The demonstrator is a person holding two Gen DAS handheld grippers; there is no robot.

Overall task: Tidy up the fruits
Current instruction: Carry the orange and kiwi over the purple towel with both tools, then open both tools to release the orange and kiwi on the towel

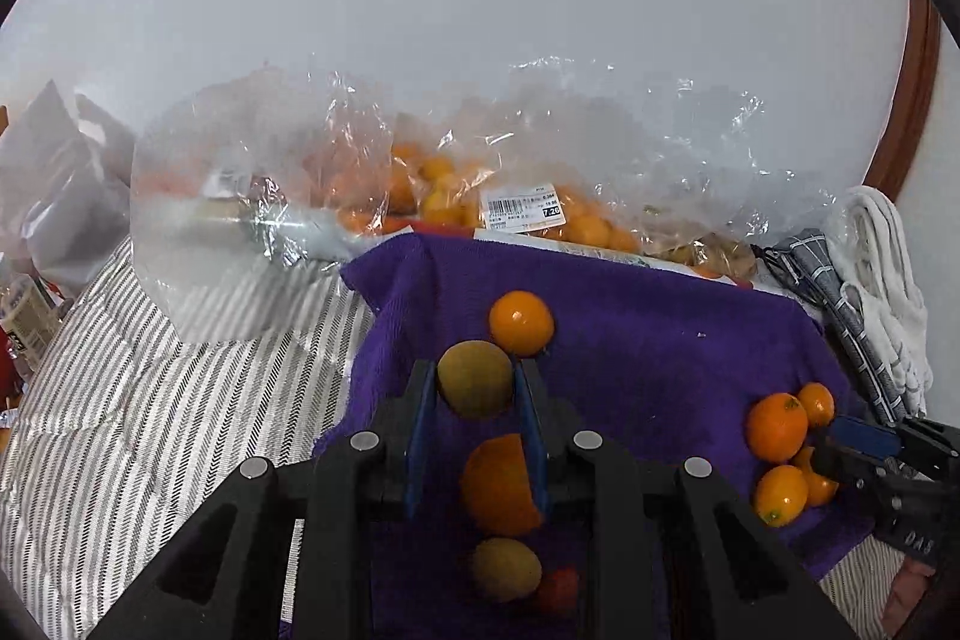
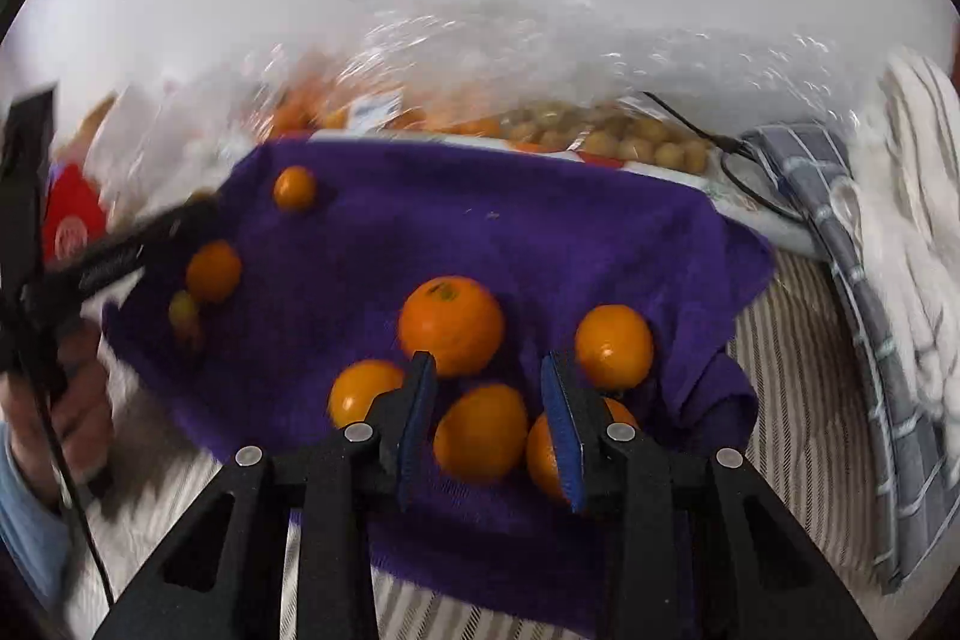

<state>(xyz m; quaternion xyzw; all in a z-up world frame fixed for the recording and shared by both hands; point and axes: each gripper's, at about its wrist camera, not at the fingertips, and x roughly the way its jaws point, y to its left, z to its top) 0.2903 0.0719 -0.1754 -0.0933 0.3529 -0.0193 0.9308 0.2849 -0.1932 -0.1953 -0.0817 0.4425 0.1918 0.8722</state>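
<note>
Fingers of the left gripper [image 1: 475, 388] clamped a greenish-brown fruit [image 1: 474, 385] above the purple towel [image 1: 660, 340], best lowered gently beside its kind, while the right gripper [image 2: 489, 382] hovered with fingers apart over the oranges [image 2: 451, 325].

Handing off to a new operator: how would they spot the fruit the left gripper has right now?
Find the purple towel on the striped bedding. At its near left, the left gripper clamps a greenish-brown fruit. It is dull olive, unlike the bright orange touching it behind.
</note>
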